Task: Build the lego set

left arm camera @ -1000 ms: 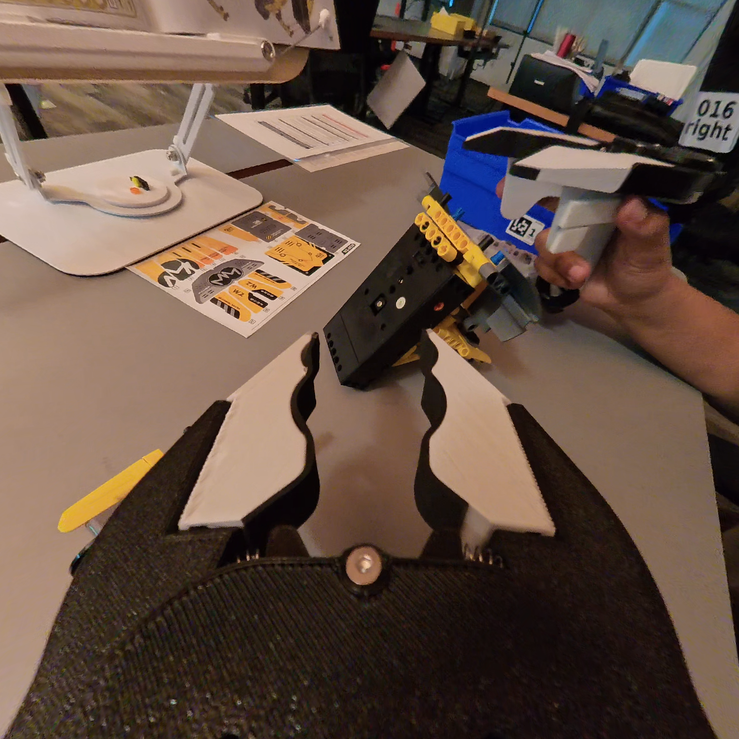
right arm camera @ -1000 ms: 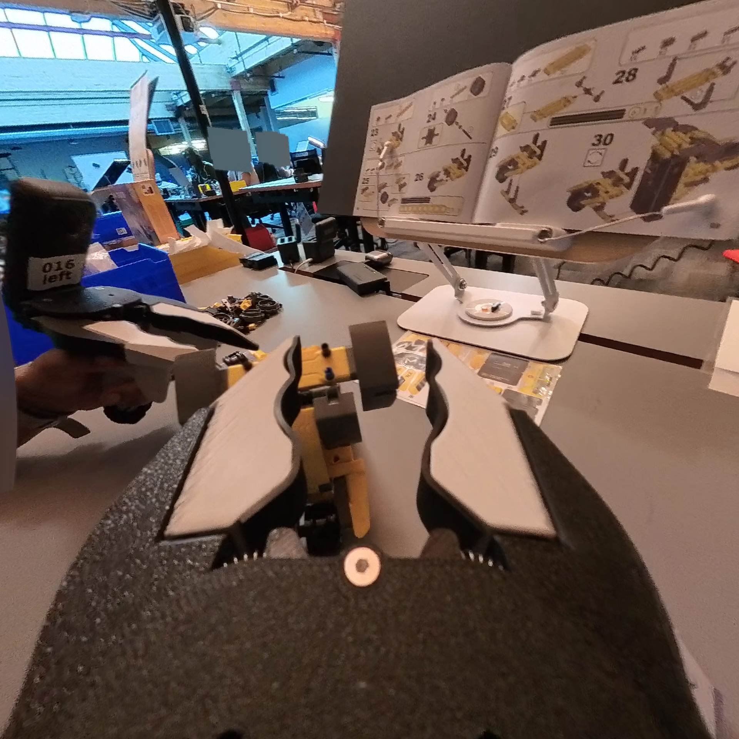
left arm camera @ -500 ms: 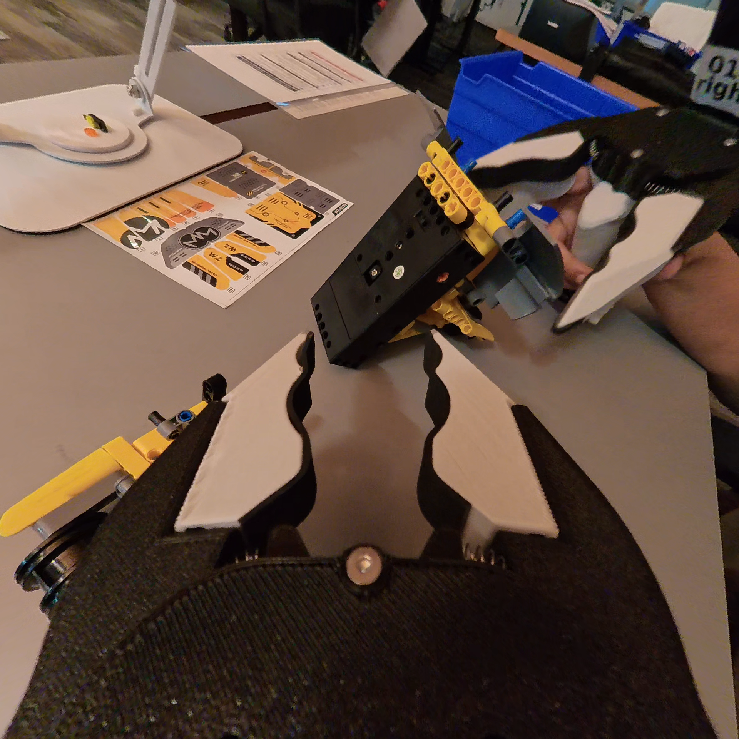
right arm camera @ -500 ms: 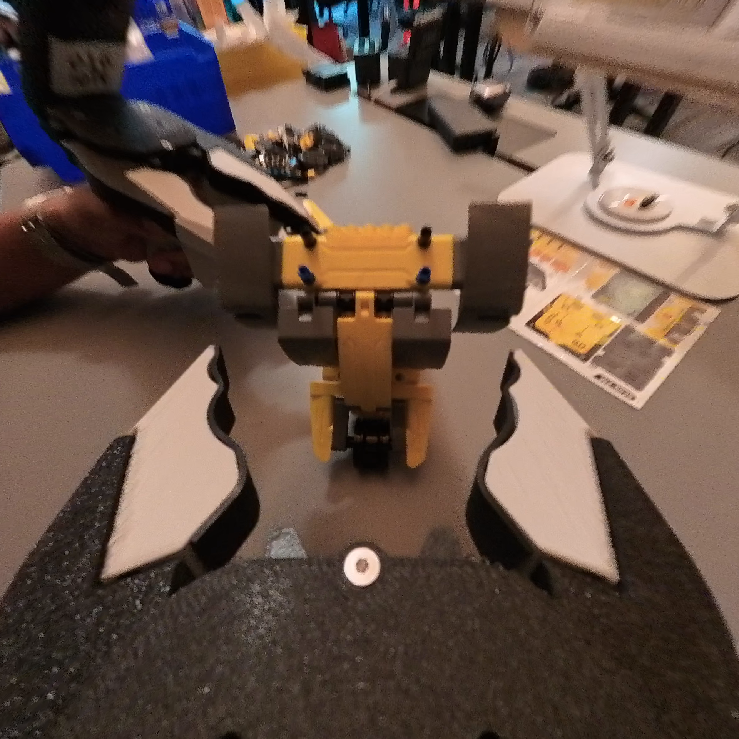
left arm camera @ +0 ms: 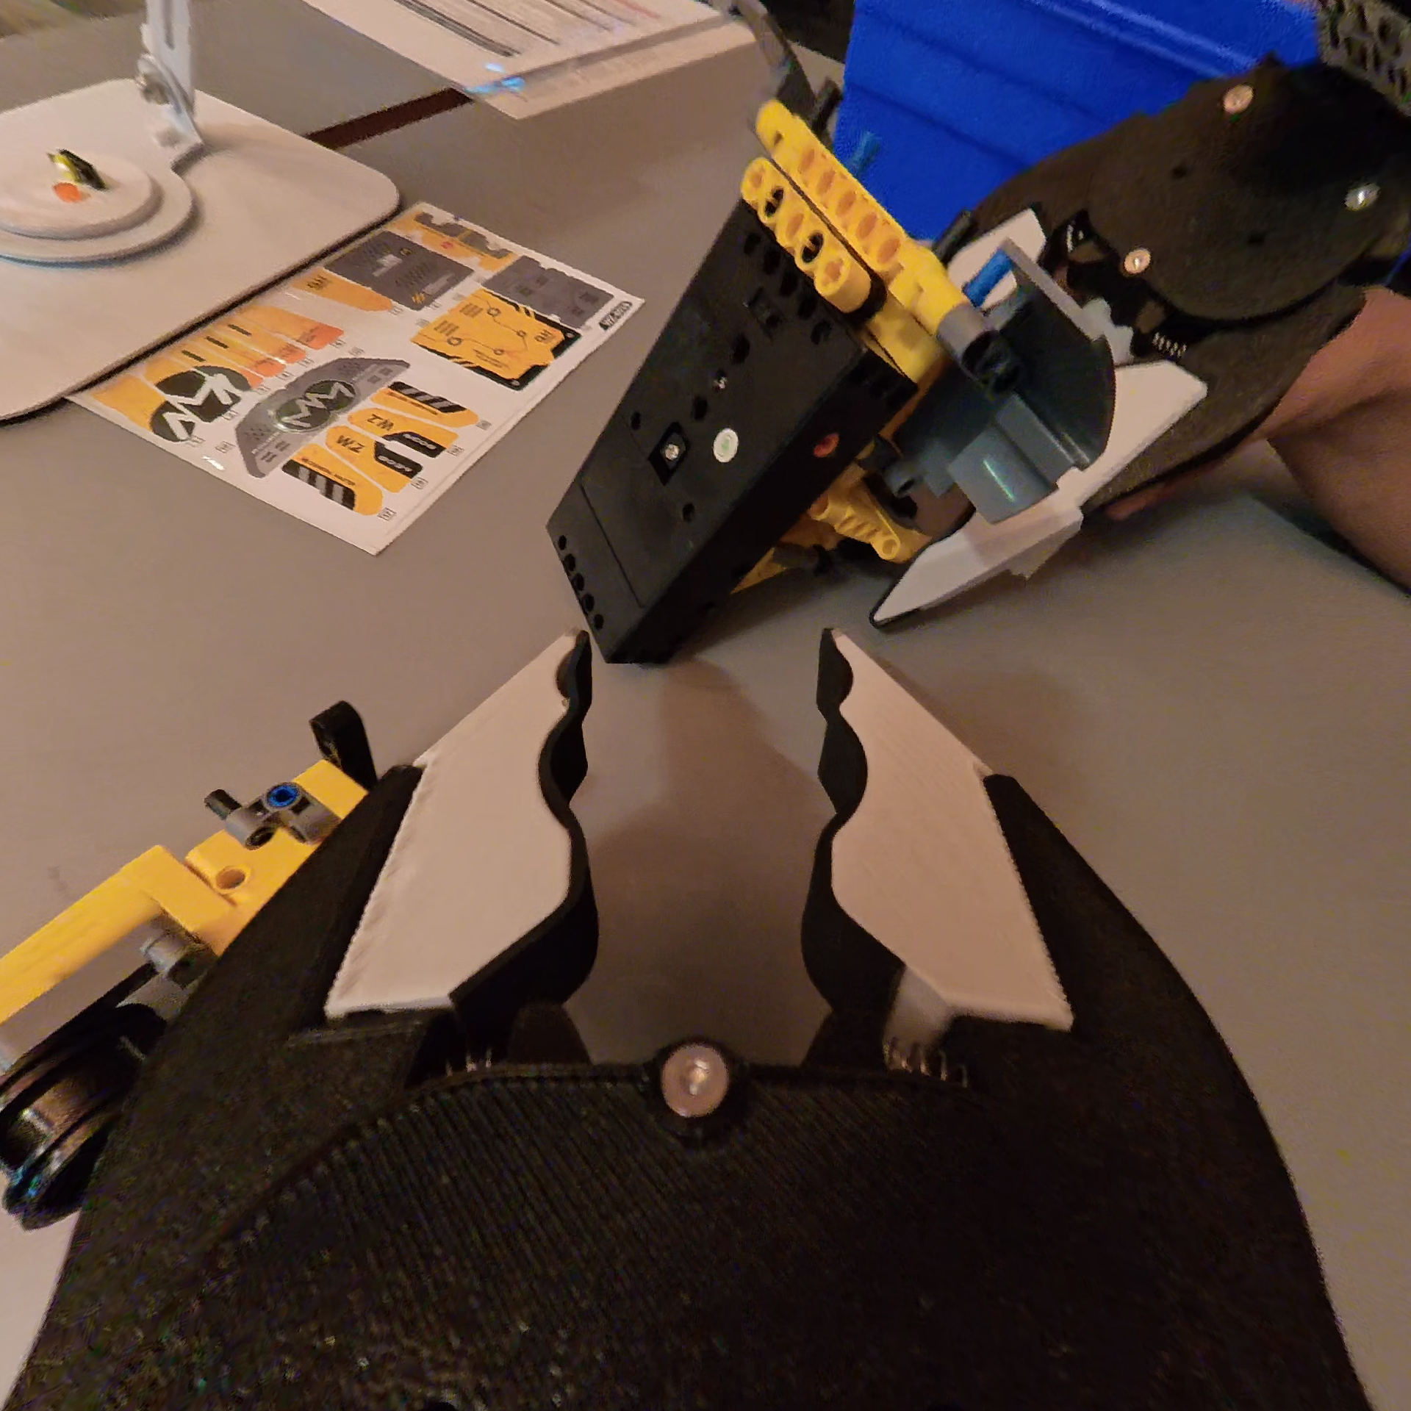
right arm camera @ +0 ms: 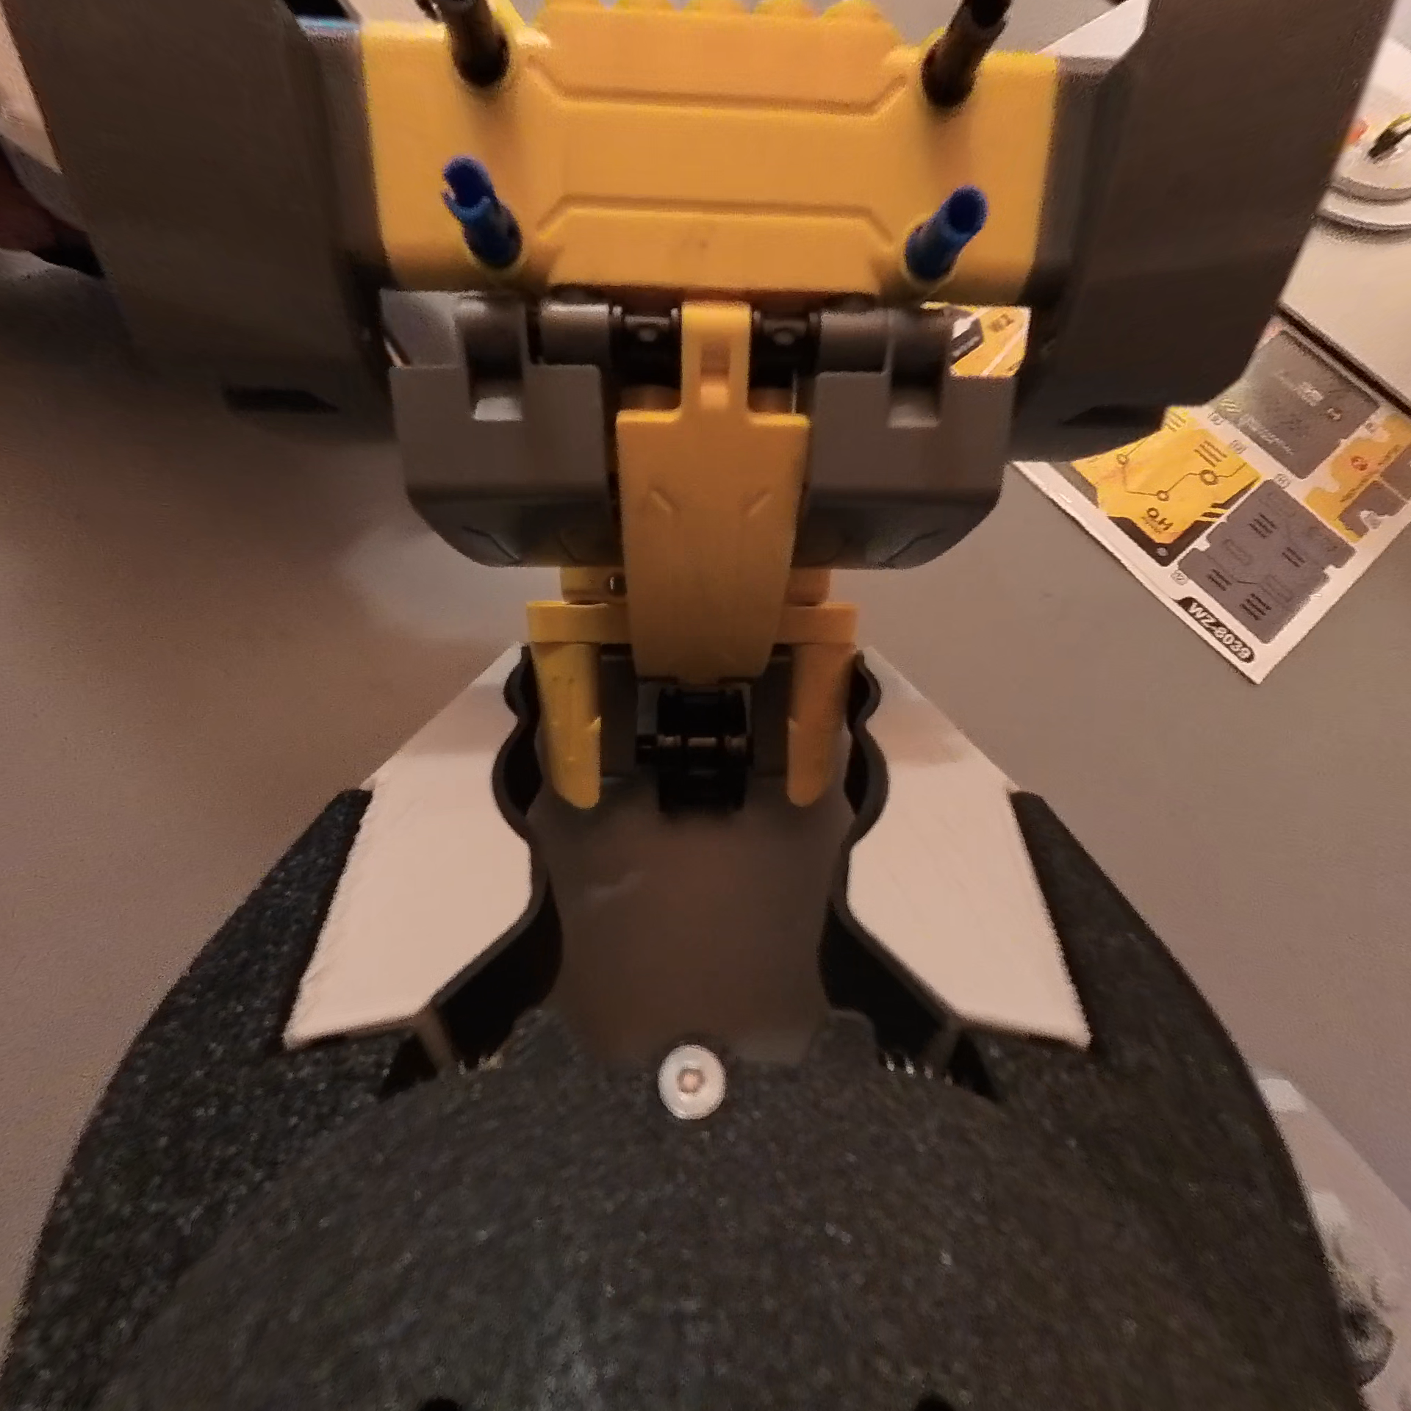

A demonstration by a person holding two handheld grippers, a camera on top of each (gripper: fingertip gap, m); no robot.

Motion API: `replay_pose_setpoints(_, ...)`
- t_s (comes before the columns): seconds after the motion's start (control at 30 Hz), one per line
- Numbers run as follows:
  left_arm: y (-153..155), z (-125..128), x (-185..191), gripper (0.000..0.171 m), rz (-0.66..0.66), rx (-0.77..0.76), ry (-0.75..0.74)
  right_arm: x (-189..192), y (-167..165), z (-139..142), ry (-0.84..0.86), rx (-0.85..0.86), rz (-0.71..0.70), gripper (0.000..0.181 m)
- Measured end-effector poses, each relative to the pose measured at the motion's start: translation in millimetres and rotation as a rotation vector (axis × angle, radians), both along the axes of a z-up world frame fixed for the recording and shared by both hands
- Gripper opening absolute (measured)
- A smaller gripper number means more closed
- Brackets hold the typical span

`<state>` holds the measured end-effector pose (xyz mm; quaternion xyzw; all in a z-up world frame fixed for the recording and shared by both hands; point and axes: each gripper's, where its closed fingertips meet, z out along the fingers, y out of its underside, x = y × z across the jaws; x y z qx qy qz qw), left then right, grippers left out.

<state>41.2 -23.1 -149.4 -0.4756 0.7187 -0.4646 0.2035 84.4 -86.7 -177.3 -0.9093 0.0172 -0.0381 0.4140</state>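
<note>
A black and yellow brick model (left arm camera: pixel 718 427) with grey curved parts rests tilted on the grey table (left arm camera: pixel 1145 763). My left gripper (left arm camera: pixel 702 645) is open and empty, its tips just short of the model's black lower corner. My right gripper (right arm camera: pixel 691 664) is shut on the model (right arm camera: pixel 702 534): its fingers press the two yellow prongs at the model's near end. In the left wrist view one of its fingers (left arm camera: pixel 985 550) lies under the grey part.
A yellow sub-assembly with a black wheel (left arm camera: pixel 191 878) lies at my left gripper's left side. A sticker sheet (left arm camera: pixel 343 366), a white stand base (left arm camera: pixel 191 206) and papers (left arm camera: pixel 519 46) lie behind. A blue bin (left arm camera: pixel 1031 92) stands at the back right.
My right gripper opened wide, tipped down onto the model, then closed from wide open onto its yellow prongs. My left gripper stayed open and edged closer to the model.
</note>
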Motion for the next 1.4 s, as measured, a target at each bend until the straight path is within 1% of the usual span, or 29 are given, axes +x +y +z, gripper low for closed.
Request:
replay_pose_setpoints(0.1, -4.5, -4.2, -2.6, 0.060, -0.029, 0.035, 0.006, -1.5, -1.8, 0.0, 0.006, 0.001, 0.042, 0.081)
replay_pose_setpoints(0.27, -11.1, -4.6, -7.3, 0.063, -0.073, 0.053, 0.005, -20.8, -7.7, 0.5, 0.067, 0.003, 0.175, 0.081)
replay_pose_setpoints(0.4, -20.5, -5.7, -12.3, 0.064, -0.117, 0.038, 0.020, -23.3, -11.5, 0.3, 0.044, 0.003, 0.215, 0.081)
replay_pose_setpoints(0.53, -21.5, -12.5, -12.6, 0.066, -0.116, 0.074, 0.039, -22.0, -14.9, -1.4, 0.042, -0.015, 0.212, 0.081)
replay_pose_setpoints(0.67, -19.2, -12.4, -12.0, 0.066, -0.107, 0.076, 0.041, -21.1, -16.9, -5.5, 0.068, -0.041, 0.202, 0.083)
replay_pose_setpoints(0.9, -19.7, -14.7, -12.1, 0.066, -0.109, 0.078, 0.050, -6.8, -22.9, -10.0, 0.050, -0.086, 0.133, 0.085)
replay_pose_setpoints(0.97, -20.3, -15.3, -12.4, 0.066, -0.111, 0.083, 0.050, 1.1, -24.5, -10.1, 0.031, -0.091, 0.101, 0.079)
replay_pose_setpoints(1.0, -20.5, -15.5, -12.6, 0.066, -0.113, 0.085, 0.050, 6.1, -26.0, -11.3, 0.011, -0.100, 0.085, 0.070)
replay_pose_setpoints(1.03, -20.7, -15.7, -12.8, 0.065, -0.114, 0.088, 0.050, 9.6, -27.3, -12.4, -0.005, -0.106, 0.075, 0.067)
replay_pose_setpoints(1.1, -20.9, -16.4, -12.8, 0.065, -0.113, 0.095, 0.050, 6.4, -28.2, -12.8, 0.010, -0.104, 0.093, 0.069)
replay_pose_setpoints(1.2, -21.1, -17.4, -12.8, 0.065, -0.114, 0.104, 0.052, 6.5, -27.9, -13.0, 0.009, -0.107, 0.084, 0.070)
replay_pose_setpoints(1.4, -19.8, -18.2, -11.9, 0.065, -0.105, 0.099, 0.060, 8.5, -25.8, -11.6, -0.023, -0.102, 0.073, 0.074)
